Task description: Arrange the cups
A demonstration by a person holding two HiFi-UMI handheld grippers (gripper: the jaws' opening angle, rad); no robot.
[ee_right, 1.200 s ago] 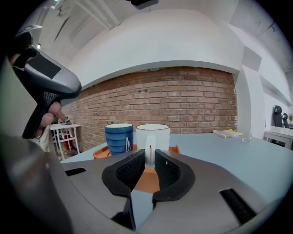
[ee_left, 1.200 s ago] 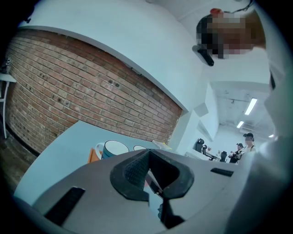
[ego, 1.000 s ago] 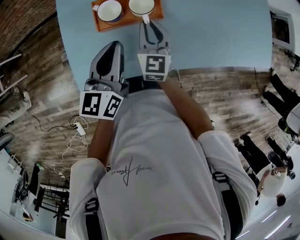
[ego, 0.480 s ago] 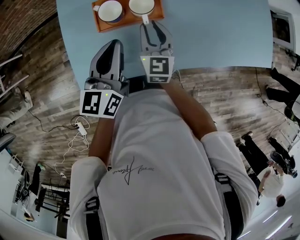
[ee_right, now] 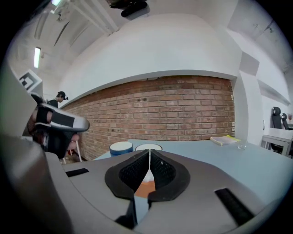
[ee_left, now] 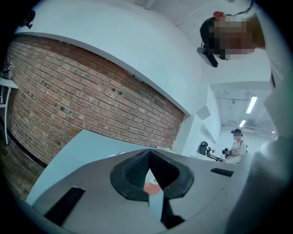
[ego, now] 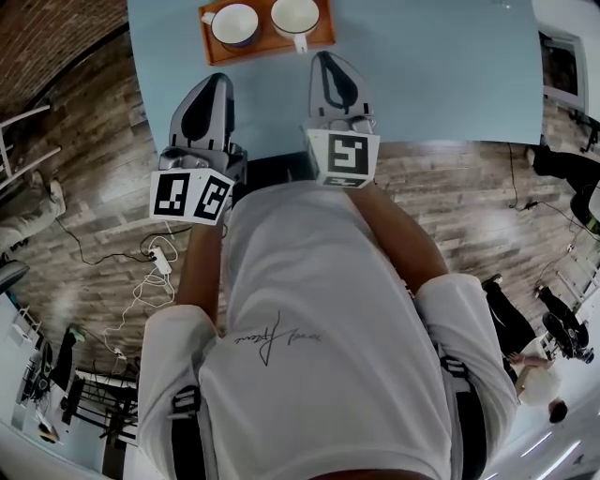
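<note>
An orange tray (ego: 267, 49) lies at the far edge of the blue table (ego: 431, 66). It carries a blue cup (ego: 234, 23) on the left and a white cup (ego: 295, 14) on the right, handle toward me. My right gripper (ego: 326, 64) sits just short of the tray, below and right of that handle; its jaws have just been closing with nothing between them, and they are shut. My left gripper (ego: 216, 84) hangs shut and empty over the table's near left edge. The right gripper view shows both the blue cup (ee_right: 121, 147) and the white cup (ee_right: 148, 147) beyond the shut right gripper (ee_right: 149, 157).
A brick wall (ee_right: 183, 109) stands behind the table. A yellow-edged booklet (ee_right: 223, 140) and a small clear glass (ee_right: 242, 146) lie far right on the tabletop. Cables and a power strip (ego: 155, 258) lie on the wooden floor. People stand at the right (ego: 562, 178).
The right gripper was at the white cup's handle, opened, drew back toward me and to the right, and shut. The left gripper shifted slightly and stayed shut.
</note>
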